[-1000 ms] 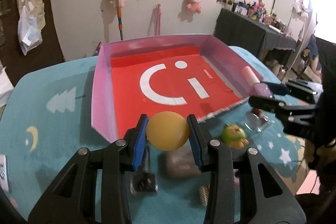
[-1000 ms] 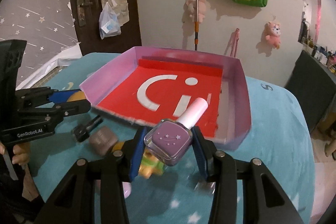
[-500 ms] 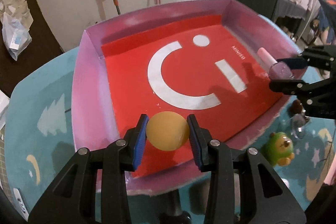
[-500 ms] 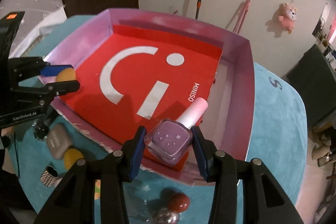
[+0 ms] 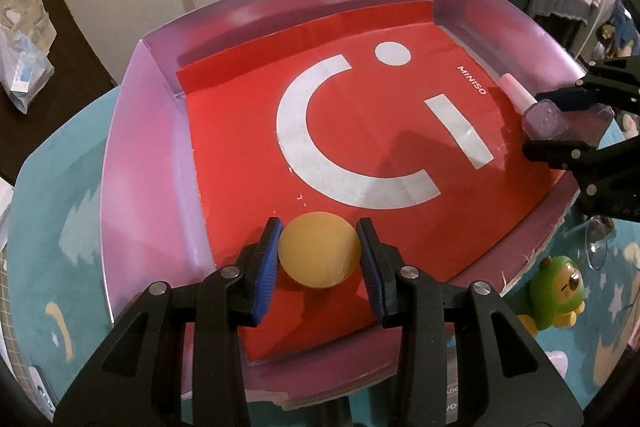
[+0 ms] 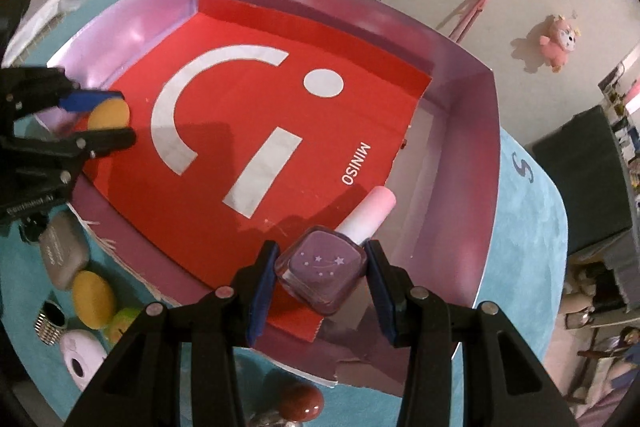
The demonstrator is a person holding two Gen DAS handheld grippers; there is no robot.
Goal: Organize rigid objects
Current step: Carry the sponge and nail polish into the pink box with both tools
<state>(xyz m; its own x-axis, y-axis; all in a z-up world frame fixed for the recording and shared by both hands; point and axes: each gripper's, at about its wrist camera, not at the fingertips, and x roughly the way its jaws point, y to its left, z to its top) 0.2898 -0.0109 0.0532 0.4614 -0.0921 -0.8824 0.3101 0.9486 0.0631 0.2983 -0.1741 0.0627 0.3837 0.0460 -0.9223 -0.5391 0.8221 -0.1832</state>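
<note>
1. Yellow and round, a ball [image 5: 319, 254] is seen clamped between the blue pads of the left gripper [image 5: 320, 259] at six o'clock in the left wrist view, held over the near edge of the red-floored tray [image 5: 136, 163]. At three o'clock the right gripper [image 5: 560, 125] is seen closed on a purple nail polish bottle [image 5: 556, 121]. A green toy figure [image 5: 554, 293] lies outside the tray at four o'clock.

2. In the right wrist view, the bottle [image 6: 322, 273] is pinched at six o'clock, its pink cap [image 6: 368, 213] pointing toward one o'clock, above the tray's near corner. The left gripper [image 6: 100, 123] with its ball [image 6: 109, 113] appears at nine o'clock. A grey case [image 6: 64, 255] and a yellow sponge [image 6: 93, 297] wait outside at eight o'clock.

3. The placing step is judged in hand; next, both items should be lowered onto the red floor and the jaws released gently, lest the ball roll.
</note>
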